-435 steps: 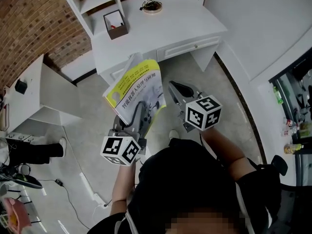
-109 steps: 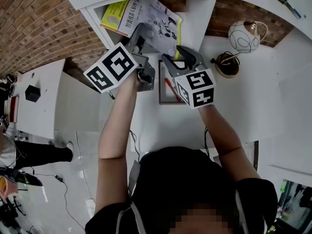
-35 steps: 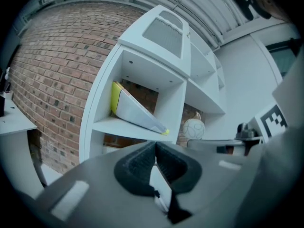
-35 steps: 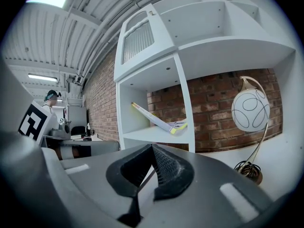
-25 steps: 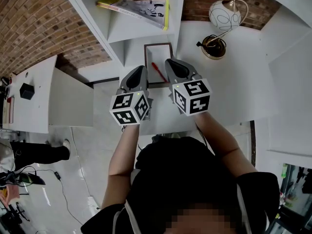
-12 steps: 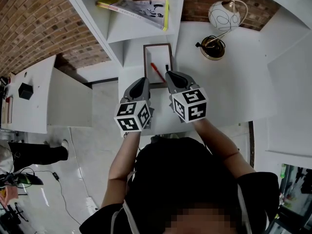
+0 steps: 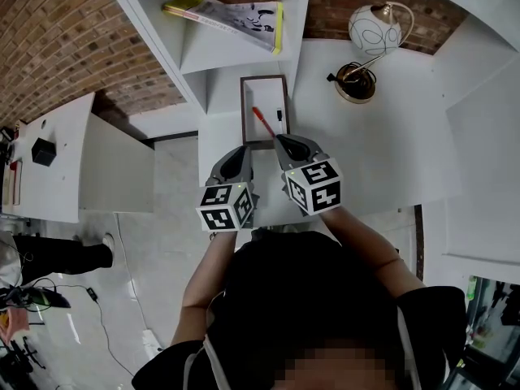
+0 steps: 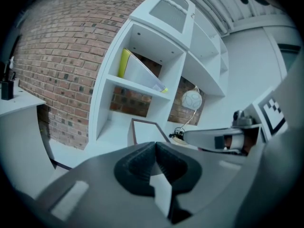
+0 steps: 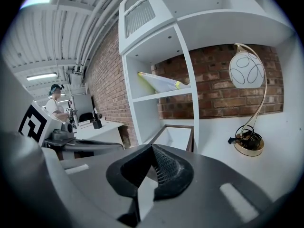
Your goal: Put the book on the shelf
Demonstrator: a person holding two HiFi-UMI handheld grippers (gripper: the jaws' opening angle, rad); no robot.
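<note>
The yellow-and-white book [image 7: 236, 12] lies tilted in the upper compartment of the white shelf [image 7: 192, 58]; it also shows leaning there in the left gripper view [image 8: 137, 74] and the right gripper view [image 9: 159, 82]. My left gripper [image 7: 240, 149] is shut and empty, held over the desk's front edge, well below the book. My right gripper [image 7: 282, 140] is beside it, also shut and empty. Both point toward the shelf.
A brown-rimmed box [image 7: 264, 109] with a red pen stands on the white desk [image 7: 382, 145] just ahead of the grippers. A globe lamp [image 7: 375, 29] on a round base stands to the right. A second white desk [image 7: 57, 161] is at the left.
Both grippers have drawn back from the shelf toward my body and sunk lower. The book stays on the shelf, untouched.
</note>
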